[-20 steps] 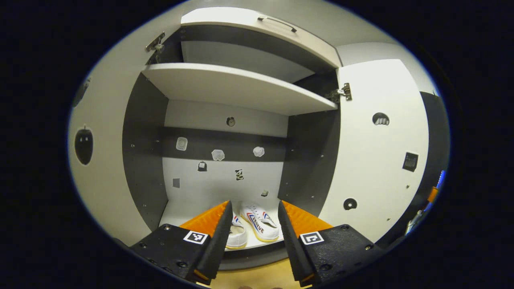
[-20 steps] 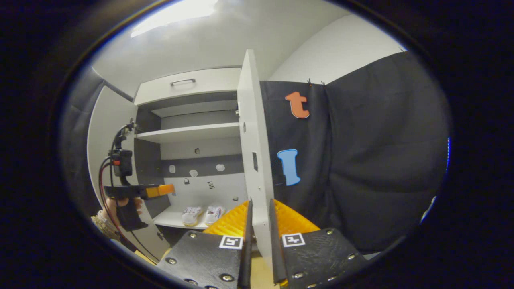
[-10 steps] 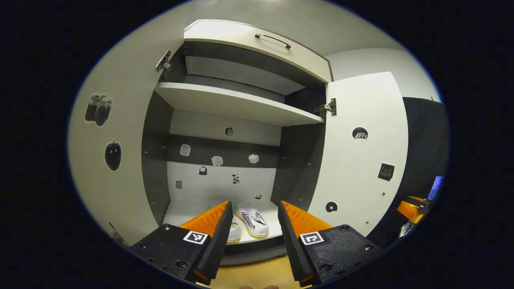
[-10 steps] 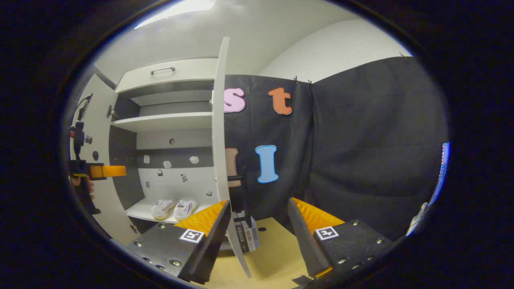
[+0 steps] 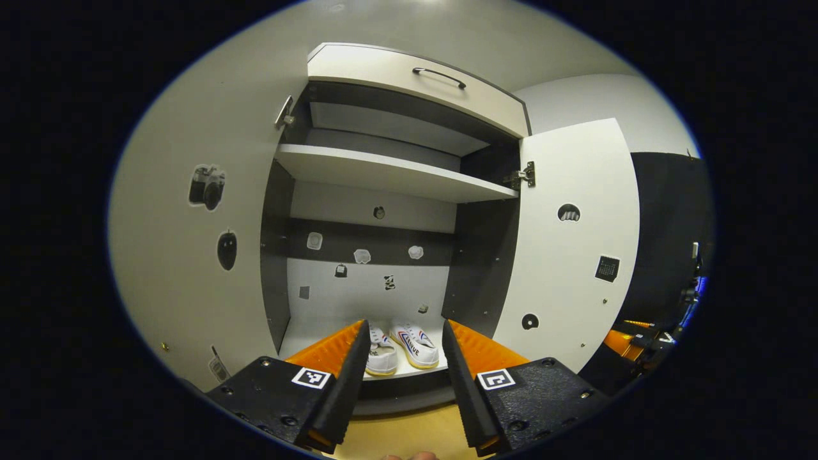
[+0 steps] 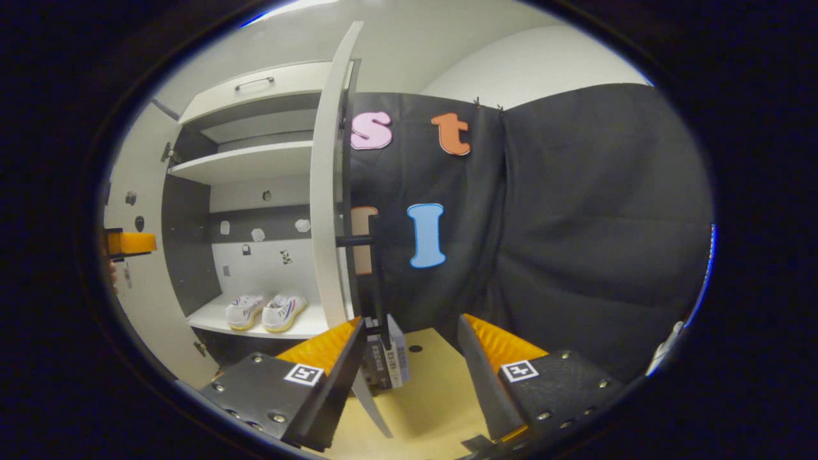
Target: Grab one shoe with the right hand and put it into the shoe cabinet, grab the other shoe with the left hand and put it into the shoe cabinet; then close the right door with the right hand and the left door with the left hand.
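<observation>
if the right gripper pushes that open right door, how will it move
The right door will likely swing as one stiff flat panel, not flex. A hinge shows at its top inner edge, so it should pivot toward the cabinet. It looks thin and bare of load, so probably easy to push and apt to overshoot.

Shoes (image 5: pixel 401 345) side by side in cabinet (image 5: pixel 383 179)

A staged recording booth dressed as a home entryway: white shoe cabinet (image 5: pixel 383 172) with stickers, doors open, pale wood-look floor (image 6: pixel 428 396), plain white walls, black cloth (image 6: pixel 575 223) hung as a backdrop beside the cabinet.
</observation>
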### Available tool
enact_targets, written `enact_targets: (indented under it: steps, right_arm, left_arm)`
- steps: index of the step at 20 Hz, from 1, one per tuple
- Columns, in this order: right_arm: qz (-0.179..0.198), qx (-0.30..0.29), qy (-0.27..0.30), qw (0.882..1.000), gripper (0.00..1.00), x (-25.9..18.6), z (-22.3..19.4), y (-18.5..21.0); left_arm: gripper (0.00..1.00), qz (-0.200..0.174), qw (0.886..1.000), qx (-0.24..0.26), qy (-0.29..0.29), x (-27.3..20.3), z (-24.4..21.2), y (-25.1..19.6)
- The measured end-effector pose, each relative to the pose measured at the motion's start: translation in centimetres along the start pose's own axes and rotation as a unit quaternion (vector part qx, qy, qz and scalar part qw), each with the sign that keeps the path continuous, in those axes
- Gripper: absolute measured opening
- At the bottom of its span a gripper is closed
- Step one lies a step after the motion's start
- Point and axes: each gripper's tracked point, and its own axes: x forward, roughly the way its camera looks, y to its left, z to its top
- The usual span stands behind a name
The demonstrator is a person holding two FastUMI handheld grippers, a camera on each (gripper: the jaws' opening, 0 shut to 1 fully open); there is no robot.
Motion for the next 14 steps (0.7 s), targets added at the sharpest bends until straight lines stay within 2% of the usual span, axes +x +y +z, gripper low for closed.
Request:
enact_targets:
  steps: [5, 9, 14]
  right_arm:
    - [0.025, -0.020, -0.002, 0.999, 0.86, -0.5, 0.3, 1.1]
    - [0.051, -0.012, 0.001, 0.999, 0.85, -1.0, 0.2, 2.2]
    - [0.090, -0.016, 0.004, 0.996, 0.86, -1.4, 0.0, 5.6]
  left_arm:
    - [0.69, 0.008, 1.000, -0.005, -0.004, -0.9, 0.4, -0.4]
    - [0.69, 0.007, 1.000, -0.002, -0.013, -1.9, 1.1, -0.9]
    - [0.69, 0.010, 1.000, -0.004, -0.025, -3.6, 2.0, -1.2]
